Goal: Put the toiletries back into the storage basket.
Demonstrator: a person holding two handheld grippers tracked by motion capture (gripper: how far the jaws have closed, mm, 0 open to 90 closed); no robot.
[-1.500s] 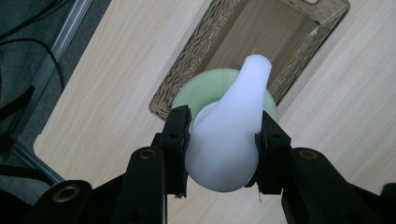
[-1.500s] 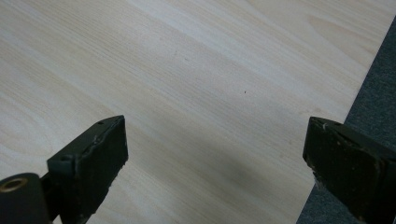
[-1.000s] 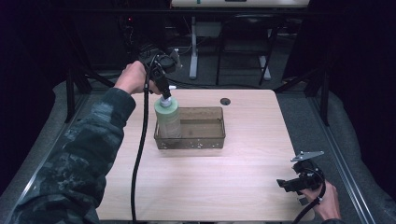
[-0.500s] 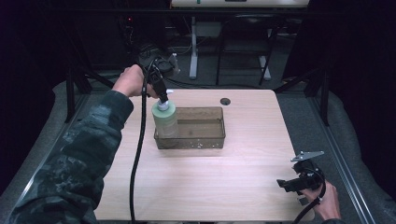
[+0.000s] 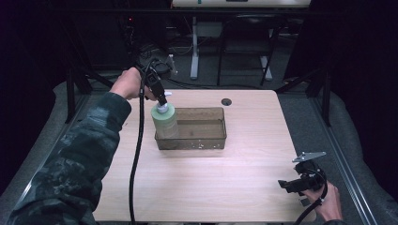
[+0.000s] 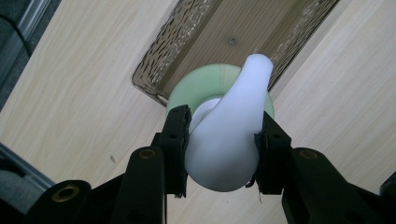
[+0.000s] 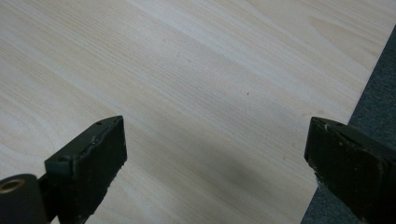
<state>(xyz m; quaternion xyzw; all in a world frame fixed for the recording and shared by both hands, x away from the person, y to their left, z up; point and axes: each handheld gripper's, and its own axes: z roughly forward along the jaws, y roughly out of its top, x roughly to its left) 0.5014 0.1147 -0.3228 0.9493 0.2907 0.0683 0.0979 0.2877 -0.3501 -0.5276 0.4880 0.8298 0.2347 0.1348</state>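
gripping the white pump head point(image 6: 229, 135) of a pale green plastic soap bottle point(image 5: 164, 120), the left gripper point(image 5: 161, 97) has its jaws clamped on either side of it, holding the bottle upright at the left end of a clear brown-tinted plastic tray point(image 5: 212, 140) on the light wooden table point(image 5: 202, 187). the right gripper point(image 5: 300, 183) rests with jaws wide apart near the table's front right corner. a grip on the rounded pump alone may slip or swing, tipping the bottle against the tray wall.

Camouflage sleeve point(image 5: 80, 159), black two-jaw left tongs point(image 6: 222, 140), black trailing cable point(image 5: 137, 154), black right tongs point(image 5: 286, 185)
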